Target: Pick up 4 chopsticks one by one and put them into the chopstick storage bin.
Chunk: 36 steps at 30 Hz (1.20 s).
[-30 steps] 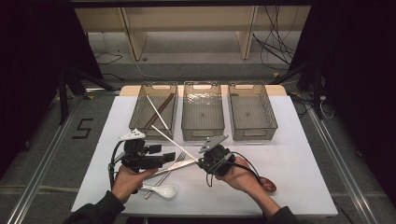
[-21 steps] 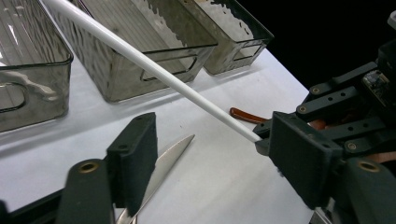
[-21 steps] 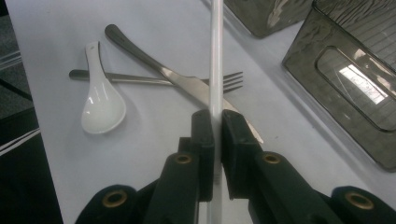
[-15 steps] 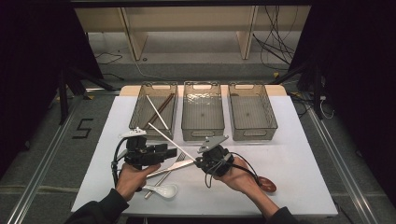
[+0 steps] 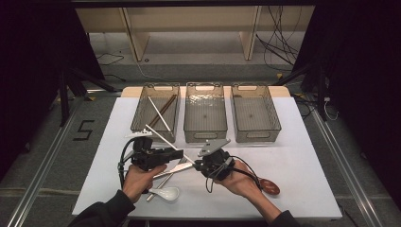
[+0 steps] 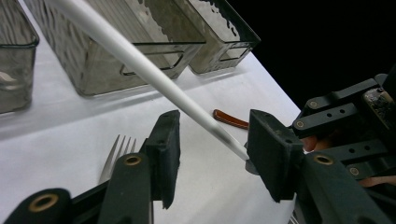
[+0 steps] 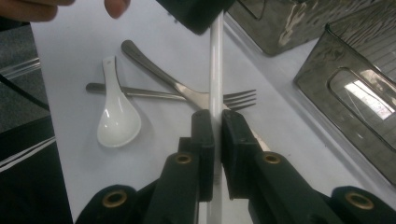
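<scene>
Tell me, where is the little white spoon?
The white spoon lies on the table near its front edge in the high view, just by the person's left hand and beside the metal forks.

**Colours and patterns on the bench**

Table top (image 5: 302,156): plain white, no pattern. Three bins (image 5: 205,113): smoky grey, translucent, walls rippled with a hammered texture. Left bin holds one white stick and one dark brown stick (image 5: 163,109).

Held chopstick (image 6: 154,77): white, greying near its tip. Both grippers black, with brass-coloured rivets at the joints; left gripper (image 6: 212,149), right gripper (image 7: 215,140). A grey plate sits on the right gripper in the high view.

Forks (image 7: 187,95): bright silver metal. Soup spoon (image 7: 116,116): glossy white. Wooden spoon (image 5: 268,186): reddish brown. Floor: grey, with a black "5" (image 5: 83,130) marked on it. Sleeves: dark.
</scene>
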Motion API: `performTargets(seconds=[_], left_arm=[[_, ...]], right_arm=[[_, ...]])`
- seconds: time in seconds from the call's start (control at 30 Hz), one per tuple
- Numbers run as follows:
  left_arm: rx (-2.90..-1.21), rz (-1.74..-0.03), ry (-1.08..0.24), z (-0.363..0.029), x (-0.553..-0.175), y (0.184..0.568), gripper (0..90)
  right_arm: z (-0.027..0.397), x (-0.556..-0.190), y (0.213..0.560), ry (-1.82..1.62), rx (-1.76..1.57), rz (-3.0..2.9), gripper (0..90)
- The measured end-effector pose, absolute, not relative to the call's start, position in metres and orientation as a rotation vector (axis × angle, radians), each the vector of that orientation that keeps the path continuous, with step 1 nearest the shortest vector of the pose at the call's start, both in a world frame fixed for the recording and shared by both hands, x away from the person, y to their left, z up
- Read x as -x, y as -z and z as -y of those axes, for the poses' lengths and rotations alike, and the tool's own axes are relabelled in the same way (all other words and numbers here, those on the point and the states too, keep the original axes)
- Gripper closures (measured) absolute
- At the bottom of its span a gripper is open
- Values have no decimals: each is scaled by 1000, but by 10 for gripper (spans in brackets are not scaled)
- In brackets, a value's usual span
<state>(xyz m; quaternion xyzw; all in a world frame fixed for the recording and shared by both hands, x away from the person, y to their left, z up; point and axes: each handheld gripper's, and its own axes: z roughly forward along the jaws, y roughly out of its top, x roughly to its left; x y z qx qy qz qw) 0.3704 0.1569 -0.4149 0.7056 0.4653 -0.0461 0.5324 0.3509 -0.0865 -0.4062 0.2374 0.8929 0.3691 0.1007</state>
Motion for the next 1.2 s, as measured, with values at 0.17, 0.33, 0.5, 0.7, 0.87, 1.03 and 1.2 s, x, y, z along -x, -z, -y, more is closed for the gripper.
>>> performTargets(seconds=[0.17, 0.33, 0.5, 0.7, 0.87, 1.03, 1.2], left_arm=[[-1666, -1110, 122, -155, -372, 417, 593], [-1663, -1103, 130, -154, -372, 417, 635], [-1647, -1103, 135, -154, -372, 417, 692], [-1610, -1094, 170, -155, -373, 416, 747], [-1565, -1079, 244, -156, -372, 414, 812], [-1579, -1077, 234, -154, -370, 409, 838], [-1602, -1088, 202, -162, -374, 403, 839]], right_arm=[[85, -350, 407, -1111, -692, -2639, 847], [82, -348, 407, -1123, -696, -2641, 847], [83, -349, 407, -1138, -687, -2634, 847], [83, -349, 407, -1151, -691, -2632, 846], [83, -349, 408, -1175, -684, -2625, 845], [83, -348, 409, -1171, -674, -2627, 828], [87, -350, 405, -1208, -703, -2626, 715]])
